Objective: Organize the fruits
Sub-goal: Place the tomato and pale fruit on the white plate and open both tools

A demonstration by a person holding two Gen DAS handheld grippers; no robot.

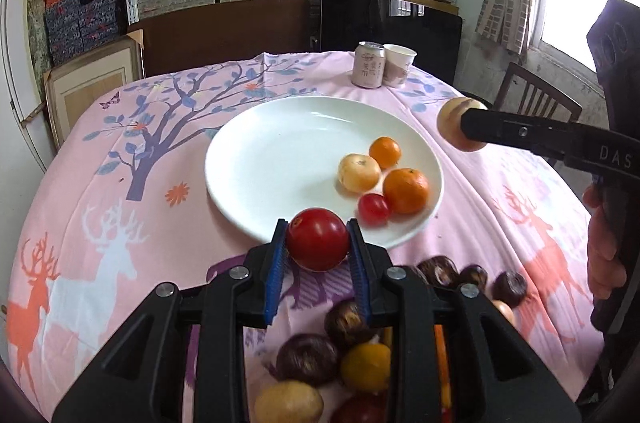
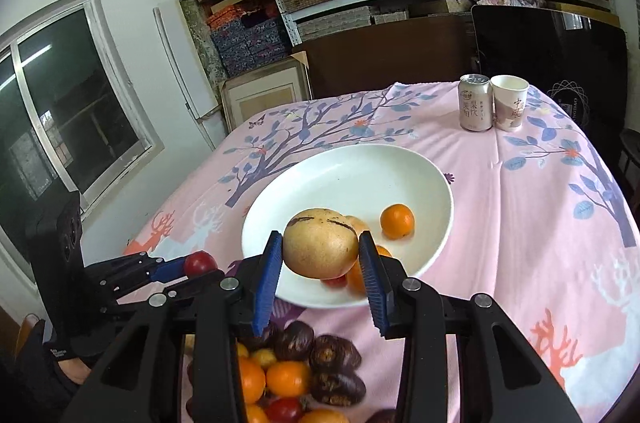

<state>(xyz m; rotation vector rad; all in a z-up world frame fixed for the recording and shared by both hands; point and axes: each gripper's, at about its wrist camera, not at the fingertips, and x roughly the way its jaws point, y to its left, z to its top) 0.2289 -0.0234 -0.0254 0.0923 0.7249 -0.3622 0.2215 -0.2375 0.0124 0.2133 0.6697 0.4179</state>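
Plate (image 1: pixel 256 159) holds four fruits: two oranges (image 1: pixel 406 190), one yellow fruit (image 1: pixel 359 172), one small tomato (image 1: pixel 373 208), all on its right side. My left gripper (image 1: pixel 318 243) is clamped on a red tomato (image 1: pixel 318 239), above the plate's near rim. My right gripper (image 2: pixel 320 255) grips one tan pear (image 2: pixel 320 247), hanging over the plate's near edge. Loose pile (image 2: pixel 304 371) on the cloth (image 1: pixel 120 183) nearer than the plate: dark chestnuts, oranges, tomatoes; partly hidden by my fingers, so uncounted. Beyond the plate: one can (image 2: pixel 475 102) touching one paper cup (image 2: pixel 509 102).
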